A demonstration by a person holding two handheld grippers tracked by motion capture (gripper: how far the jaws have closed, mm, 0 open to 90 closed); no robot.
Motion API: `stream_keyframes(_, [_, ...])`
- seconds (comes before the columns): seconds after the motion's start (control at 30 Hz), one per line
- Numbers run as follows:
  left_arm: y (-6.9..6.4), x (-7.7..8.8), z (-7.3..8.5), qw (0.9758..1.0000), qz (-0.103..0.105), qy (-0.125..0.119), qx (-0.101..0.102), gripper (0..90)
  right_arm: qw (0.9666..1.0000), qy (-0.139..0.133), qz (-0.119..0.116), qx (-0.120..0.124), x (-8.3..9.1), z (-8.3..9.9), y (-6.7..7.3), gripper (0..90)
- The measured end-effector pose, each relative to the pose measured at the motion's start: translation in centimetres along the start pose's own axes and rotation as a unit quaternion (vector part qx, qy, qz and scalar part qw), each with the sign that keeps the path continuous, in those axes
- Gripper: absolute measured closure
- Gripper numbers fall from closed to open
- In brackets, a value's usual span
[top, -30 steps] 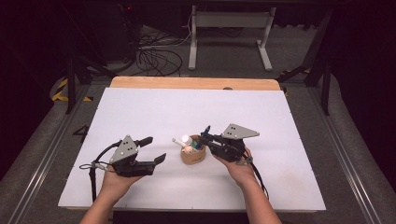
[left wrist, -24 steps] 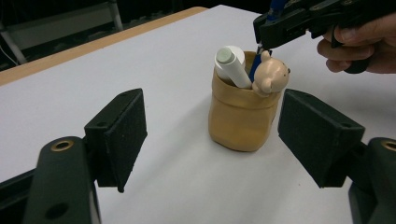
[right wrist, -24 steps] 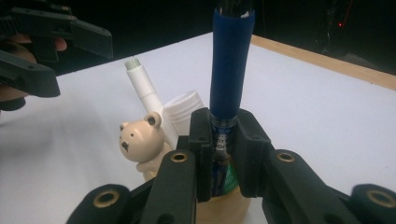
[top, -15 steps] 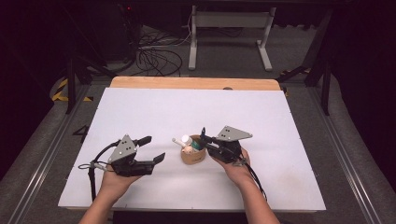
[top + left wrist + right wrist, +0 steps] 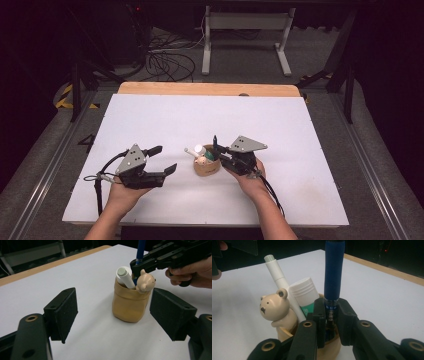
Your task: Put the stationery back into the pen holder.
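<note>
Fingers point(image 5: 321, 322) around blue pen point(image 5: 333, 272) (upright) inside tan holder point(image 5: 128, 305)

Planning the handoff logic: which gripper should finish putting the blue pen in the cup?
Right. The right gripper is shut on the blue pen, upright over the cup. The left gripper is open, beside the cup, holding nothing.

High view overhead, facing forward—two tongs cameras close, both on the holder point(image 5: 207, 166).
</note>
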State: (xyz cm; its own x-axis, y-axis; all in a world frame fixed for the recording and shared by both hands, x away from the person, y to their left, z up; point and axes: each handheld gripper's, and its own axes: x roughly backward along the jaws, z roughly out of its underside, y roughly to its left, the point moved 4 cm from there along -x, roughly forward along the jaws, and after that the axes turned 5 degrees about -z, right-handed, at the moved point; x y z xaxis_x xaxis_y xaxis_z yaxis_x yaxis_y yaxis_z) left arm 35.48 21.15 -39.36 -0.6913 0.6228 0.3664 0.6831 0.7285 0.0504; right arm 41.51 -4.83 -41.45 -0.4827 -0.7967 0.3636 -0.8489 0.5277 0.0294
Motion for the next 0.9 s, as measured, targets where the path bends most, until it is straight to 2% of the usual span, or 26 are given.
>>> stream_keyframes(0.4, [-0.02, -0.03, 0.02, 1.0000, 0.001, 0.001, 0.000, 23.1, 1.0000, -0.007, 0.002, 0.004, 0.25, -0.18, -0.02, 75.6])
stream_keyframes(0.6, [-0.07, -0.06, 0.03, 1.0000, 0.001, 0.002, 0.002, 23.1, 0.9999, -0.011, 0.001, 0.011, 0.15, -0.25, 0.18, 79.6])
stream_keyframes(0.9, [0.01, -0.03, 0.03, 1.0000, 0.001, 0.002, 0.001, 23.0, 0.9999, -0.012, -0.001, 0.012, -0.04, -0.17, 0.27, 78.4])
